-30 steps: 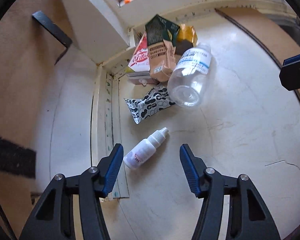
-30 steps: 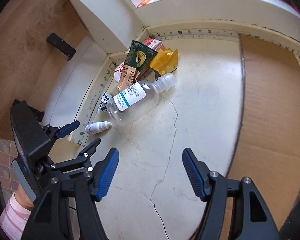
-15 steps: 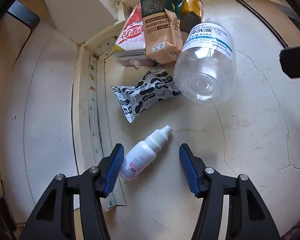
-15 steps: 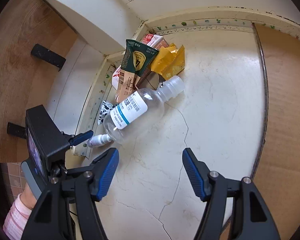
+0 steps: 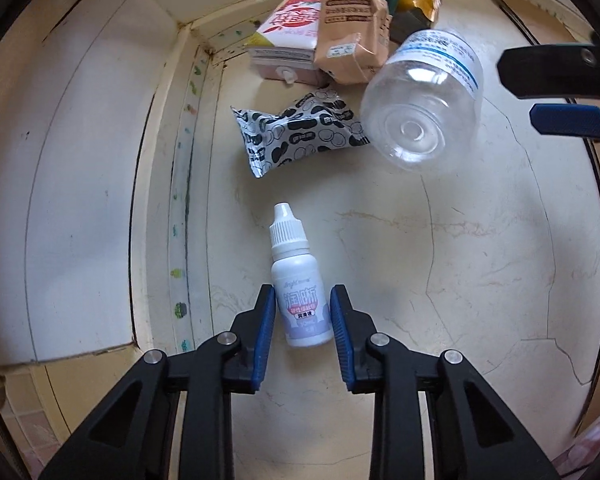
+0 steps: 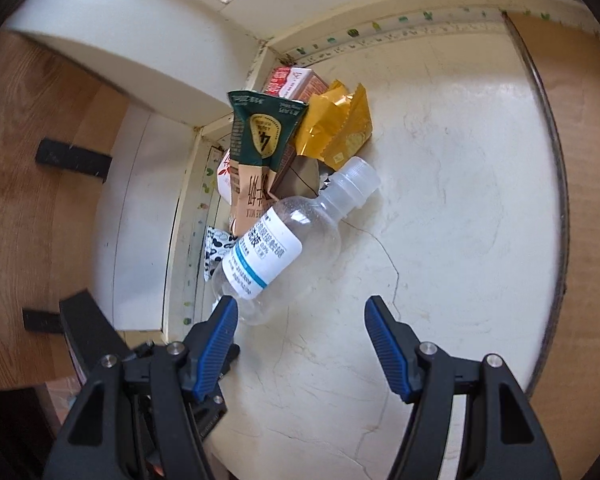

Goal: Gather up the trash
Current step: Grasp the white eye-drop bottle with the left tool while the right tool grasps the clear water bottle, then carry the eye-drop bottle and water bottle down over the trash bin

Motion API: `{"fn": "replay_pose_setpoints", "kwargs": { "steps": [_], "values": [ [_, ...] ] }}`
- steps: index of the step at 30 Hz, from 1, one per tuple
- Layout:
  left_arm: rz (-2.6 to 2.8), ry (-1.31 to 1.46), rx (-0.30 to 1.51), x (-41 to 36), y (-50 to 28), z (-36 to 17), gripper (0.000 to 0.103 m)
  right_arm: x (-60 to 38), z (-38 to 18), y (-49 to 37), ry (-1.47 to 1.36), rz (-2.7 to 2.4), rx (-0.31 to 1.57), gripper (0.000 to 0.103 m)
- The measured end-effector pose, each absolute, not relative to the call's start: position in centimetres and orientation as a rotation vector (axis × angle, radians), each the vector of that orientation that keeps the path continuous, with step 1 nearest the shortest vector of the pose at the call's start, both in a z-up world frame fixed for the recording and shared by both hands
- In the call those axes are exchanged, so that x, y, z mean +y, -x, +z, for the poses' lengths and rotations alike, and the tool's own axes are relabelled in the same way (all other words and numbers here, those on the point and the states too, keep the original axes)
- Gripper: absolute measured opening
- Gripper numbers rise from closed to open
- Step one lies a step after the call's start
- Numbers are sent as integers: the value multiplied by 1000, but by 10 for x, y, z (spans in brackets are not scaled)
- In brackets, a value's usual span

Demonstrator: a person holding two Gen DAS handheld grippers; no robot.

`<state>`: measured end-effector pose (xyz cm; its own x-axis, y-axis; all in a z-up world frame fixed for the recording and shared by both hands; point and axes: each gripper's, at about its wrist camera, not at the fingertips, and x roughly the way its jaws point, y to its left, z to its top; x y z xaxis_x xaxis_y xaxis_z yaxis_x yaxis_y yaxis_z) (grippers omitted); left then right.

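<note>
My left gripper (image 5: pixel 302 309) is shut on a small white dropper bottle (image 5: pixel 298 284) lying on the cream floor, cap pointing away. Beyond it lie a black-and-white spotted wrapper (image 5: pixel 296 134), a clear plastic bottle (image 5: pixel 424 108), a red-and-white carton (image 5: pixel 288 36) and a tan-and-green milk carton (image 5: pixel 348 36). My right gripper (image 6: pixel 300 320) is open and empty just short of the clear bottle (image 6: pixel 288 240), whose base lies by its left finger. A yellow wrapper (image 6: pixel 340 128) lies behind the pile.
The trash sits in a floor corner against a white wall base (image 6: pixel 140 52) and a raised ledge (image 5: pixel 80 160). Cardboard (image 6: pixel 588 200) covers the floor to the right. Wooden flooring (image 6: pixel 28 160) lies to the left. My right gripper shows in the left wrist view (image 5: pixel 560 96).
My left gripper moved forward and closed its fingers on the dropper bottle, which now points straight ahead. My right gripper moved closer to the clear bottle and stayed open.
</note>
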<state>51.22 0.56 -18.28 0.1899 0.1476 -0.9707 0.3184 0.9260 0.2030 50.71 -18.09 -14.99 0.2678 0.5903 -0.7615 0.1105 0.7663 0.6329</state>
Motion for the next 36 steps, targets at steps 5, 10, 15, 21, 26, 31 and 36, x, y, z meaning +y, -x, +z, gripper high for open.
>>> {"fn": "replay_pose_setpoints", "kwargs": {
  "steps": [5, 10, 15, 21, 26, 31, 36],
  "values": [
    [-107, -321, 1347, 12, -500, -179, 25, -172, -159, -522, -755, 332, 1317, 66],
    [-79, -252, 1311, 10, -490, -173, 24, -161, -168, -534, -805, 259, 1347, 66],
    [-55, -193, 1285, 11, -481, -166, 23, -147, -177, -549, -804, 214, 1393, 67],
    [-53, -99, 1261, 18, -470, -162, 23, -135, -169, -550, -704, 204, 1395, 65],
    [-67, -62, 1251, 27, -453, -156, 23, -138, -160, -532, -647, 206, 1385, 63],
    [-94, -12, 1232, 29, -421, -135, 23, -145, -145, -500, -603, 241, 1375, 61],
    [-144, 19, 1200, 15, -392, -111, 22, -152, -123, -456, -534, 278, 1351, 60]
  ]
}}
